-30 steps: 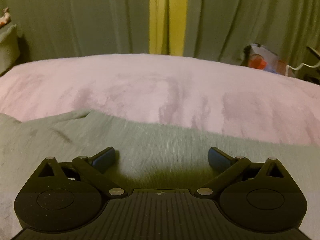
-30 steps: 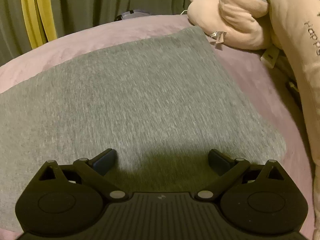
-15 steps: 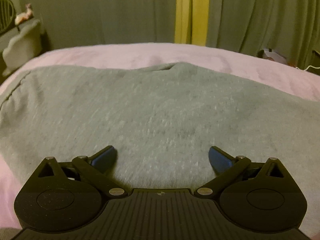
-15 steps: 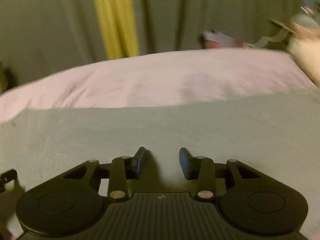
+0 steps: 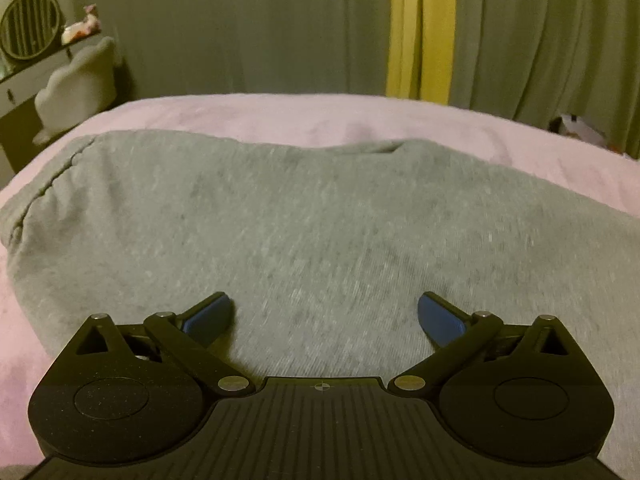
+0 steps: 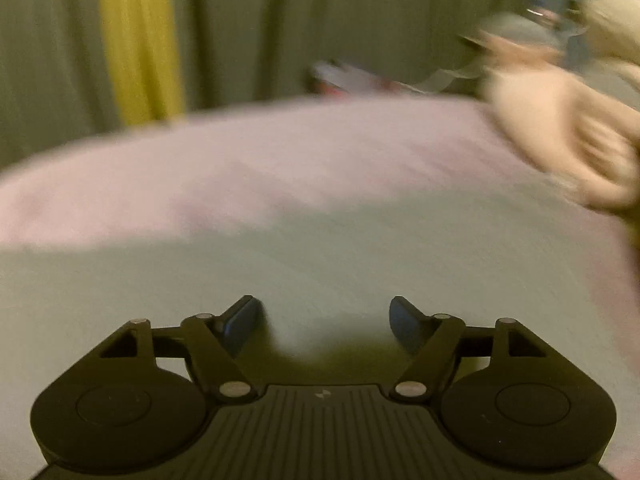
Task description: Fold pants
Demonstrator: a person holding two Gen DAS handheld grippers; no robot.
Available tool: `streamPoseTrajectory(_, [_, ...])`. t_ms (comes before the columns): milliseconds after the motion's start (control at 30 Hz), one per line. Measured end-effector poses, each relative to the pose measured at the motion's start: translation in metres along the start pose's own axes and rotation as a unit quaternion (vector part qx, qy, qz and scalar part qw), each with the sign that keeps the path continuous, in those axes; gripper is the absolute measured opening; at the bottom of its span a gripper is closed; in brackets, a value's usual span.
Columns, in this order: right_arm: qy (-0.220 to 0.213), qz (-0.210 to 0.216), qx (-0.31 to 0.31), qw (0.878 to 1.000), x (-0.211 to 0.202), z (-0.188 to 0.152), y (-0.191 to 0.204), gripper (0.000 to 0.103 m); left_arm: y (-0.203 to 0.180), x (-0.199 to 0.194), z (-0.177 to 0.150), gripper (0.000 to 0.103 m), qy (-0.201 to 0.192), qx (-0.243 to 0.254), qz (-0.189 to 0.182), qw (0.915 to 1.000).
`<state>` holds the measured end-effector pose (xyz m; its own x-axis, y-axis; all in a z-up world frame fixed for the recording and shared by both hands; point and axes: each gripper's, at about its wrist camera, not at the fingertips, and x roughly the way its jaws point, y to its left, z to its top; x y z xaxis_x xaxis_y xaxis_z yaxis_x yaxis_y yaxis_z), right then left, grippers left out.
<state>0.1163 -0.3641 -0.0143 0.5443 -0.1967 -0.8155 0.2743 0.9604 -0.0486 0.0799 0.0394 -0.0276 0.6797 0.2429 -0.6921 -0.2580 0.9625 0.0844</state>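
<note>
Pants (image 5: 320, 216) right under your left gripper (image 5: 325, 316), jaws spread and empty, your right gripper (image 6: 323, 320) over the pants (image 6: 280, 268) too, jaws apart, pink bed (image 5: 280, 114) beyond the pants, plush (image 6: 560, 128) blurred at their far right, curtains (image 5: 240, 24) behind.

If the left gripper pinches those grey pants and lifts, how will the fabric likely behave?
The grey pants look like soft knit and lie slumped with a puckered seam, so they would probably drape limply. Folded layers may slide apart when lifted. On the plush pink bedspread, pushing would likely bunch them rather than slide them.
</note>
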Motion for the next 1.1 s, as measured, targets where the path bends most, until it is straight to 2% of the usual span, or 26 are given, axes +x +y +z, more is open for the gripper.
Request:
streamPoseTrajectory(67, [-0.009,-0.019,0.067,0.998,-0.01,-0.022,-0.054,0.074,-0.003,-0.001,0.0,0.103,-0.006,0.011,0.006,0.9999])
streamPoseTrajectory(100, [-0.013,-0.039,0.099,0.994,-0.02,-0.029,-0.074,0.071,-0.005,-0.001,-0.001,0.103,-0.01,0.015,0.008,0.9998])
streamPoseTrajectory(167, [-0.015,-0.113,0.148,0.982,-0.048,-0.046,-0.109,0.07,-0.005,-0.001,-0.002,0.103,-0.014,0.017,0.01,0.9997])
streamPoseTrajectory(200, [-0.026,-0.114,0.176,0.977,-0.062,-0.057,-0.125,0.07,-0.005,-0.002,-0.003,0.103,-0.013,0.013,0.01,0.9998])
streamPoseTrajectory(267, [-0.046,-0.089,0.252,0.963,-0.09,-0.084,-0.152,0.07,-0.004,-0.002,-0.003,0.103,-0.01,0.001,0.011,0.9999])
streamPoseTrajectory(367, [-0.034,-0.085,0.321,0.943,-0.107,-0.122,-0.18,0.073,-0.006,-0.001,-0.004,0.103,-0.012,-0.001,0.015,0.9998])
streamPoseTrajectory(433, [-0.02,-0.047,0.36,0.932,-0.105,-0.139,-0.194,0.074,-0.007,-0.003,-0.005,0.103,-0.011,0.0,0.019,0.9998])
streamPoseTrajectory(533, [-0.045,0.008,0.413,0.91,-0.104,-0.154,-0.203,0.082,-0.004,-0.007,-0.002,0.103,-0.001,-0.001,0.018,0.9998])
streamPoseTrajectory(633, [-0.06,0.054,0.452,0.888,-0.098,-0.155,-0.209,0.084,0.002,-0.014,0.0,0.103,0.008,-0.009,0.032,0.9994])
streamPoseTrajectory(700, [-0.061,0.062,0.459,0.884,-0.093,-0.152,-0.208,0.084,0.01,-0.02,0.003,0.103,0.003,-0.019,0.05,0.9986])
streamPoseTrajectory(867, [-0.055,0.053,0.44,0.895,-0.081,-0.128,-0.2,0.083,0.041,-0.036,0.013,0.103,-0.017,-0.069,0.061,0.9956])
streamPoseTrajectory(900, [-0.054,0.056,0.436,0.897,-0.077,-0.124,-0.2,0.072,0.047,-0.039,0.014,0.103,-0.021,-0.079,0.063,0.9947])
streamPoseTrajectory(933, [-0.054,0.056,0.436,0.897,-0.075,-0.122,-0.2,0.049,0.054,-0.041,0.016,0.103,-0.026,-0.091,0.067,0.9932])
streamPoseTrajectory(1000, [-0.043,0.068,0.446,0.891,-0.071,-0.124,-0.203,0.026,0.064,-0.044,0.017,0.103,-0.037,-0.106,0.08,0.9905])
streamPoseTrajectory(1067, [-0.046,0.079,0.472,0.877,-0.066,-0.127,-0.207,0.027,0.071,-0.041,0.017,0.103,-0.038,-0.12,0.089,0.9881])
streamPoseTrajectory(1100, [-0.049,0.085,0.478,0.873,-0.067,-0.129,-0.208,0.03,0.074,-0.038,0.017,0.103,-0.031,-0.128,0.089,0.9873])
